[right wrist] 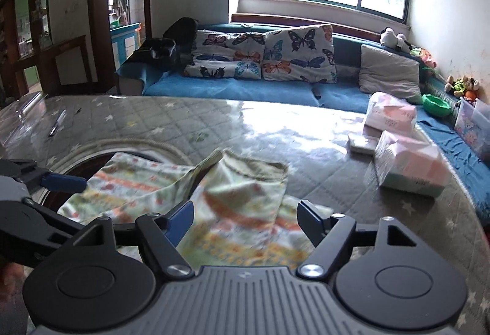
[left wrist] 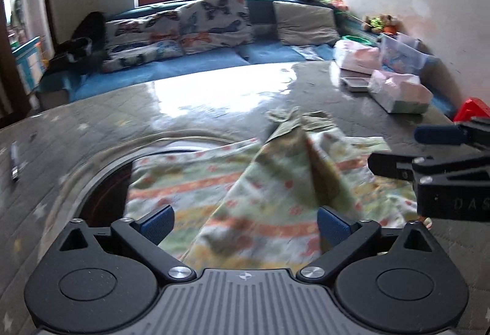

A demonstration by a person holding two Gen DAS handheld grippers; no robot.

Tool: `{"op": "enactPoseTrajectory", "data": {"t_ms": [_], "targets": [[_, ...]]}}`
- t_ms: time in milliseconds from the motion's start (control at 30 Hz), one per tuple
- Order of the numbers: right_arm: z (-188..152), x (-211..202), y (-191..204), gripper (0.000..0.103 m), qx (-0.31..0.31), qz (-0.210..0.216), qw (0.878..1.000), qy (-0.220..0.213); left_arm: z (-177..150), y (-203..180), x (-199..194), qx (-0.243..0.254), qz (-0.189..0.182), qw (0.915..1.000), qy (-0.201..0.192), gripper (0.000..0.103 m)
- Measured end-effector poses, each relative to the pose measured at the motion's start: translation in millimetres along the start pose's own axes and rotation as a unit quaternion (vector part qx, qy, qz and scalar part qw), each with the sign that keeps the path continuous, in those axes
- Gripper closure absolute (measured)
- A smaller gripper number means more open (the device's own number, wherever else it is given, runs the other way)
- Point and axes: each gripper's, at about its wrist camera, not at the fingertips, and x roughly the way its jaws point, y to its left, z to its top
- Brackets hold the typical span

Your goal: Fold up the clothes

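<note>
A small garment [left wrist: 245,191] with green, orange and yellow stripes lies partly folded on the table, also in the right wrist view [right wrist: 232,203]. One olive-hemmed part [left wrist: 303,120] is turned over the rest. My left gripper [left wrist: 245,224] hangs open just above the garment's near side, holding nothing. My right gripper [right wrist: 246,220] is open above the garment's right part, holding nothing. The right gripper also shows at the right edge of the left wrist view [left wrist: 407,151], and the left gripper at the left edge of the right wrist view [right wrist: 55,184].
The table [right wrist: 321,151] has a shiny star-patterned quilted cover with a round opening [right wrist: 92,163] at the left. Wrapped pink packs [right wrist: 407,163] and a phone [right wrist: 361,145] sit at the right. A pen [right wrist: 56,123] lies far left. A blue sofa [right wrist: 245,89] with butterfly cushions stands behind.
</note>
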Motion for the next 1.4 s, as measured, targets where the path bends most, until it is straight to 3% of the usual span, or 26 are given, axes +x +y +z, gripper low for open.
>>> {"op": "enactPoseTrajectory", "data": {"t_ms": [267,367,533,633,900,1033,1167,1400], "targets": [[3.5,11.3,-14.9,0.026,0.007,-0.003,1.0,0.007,11.5,-15.6,43.3,0.039,-0.031,0.9985,0.021,0.019],[3.4,17.6,-14.8,0.026,0.004,0.0,1.0,0.013,13.4,-19.1,56.5,0.049,-0.028,0.9982,0.023,0.034],[3.4,29.9,-9.4,0.03,-0.004,0.012,1.0,0.024,13.1,0.3,58.2,0.028,-0.021,0.9992,0.021,0.084],[4.7,42.2,0.1,0.036,-0.012,0.027,0.999,0.03,12.9,17.7,47.8,0.002,-0.023,0.9997,0.009,0.095],[14.7,85.6,32.0,0.044,-0.027,0.056,0.997,0.049,6.7,56.7,21.5,-0.045,0.006,0.9988,-0.017,0.1],[13.0,108.2,39.8,0.067,-0.032,0.045,0.995,0.078,0.0,77.9,4.0,-0.067,0.021,0.9971,-0.028,0.101],[5.1,104.2,30.0,0.095,-0.018,0.04,0.996,0.083,-9.3,100.9,-18.8,-0.088,0.042,0.9943,-0.042,0.101],[1.8,49.2,-11.0,0.101,0.015,0.002,0.999,0.039,-37.6,139.6,-70.4,-0.13,0.09,0.985,-0.069,0.101]]}}
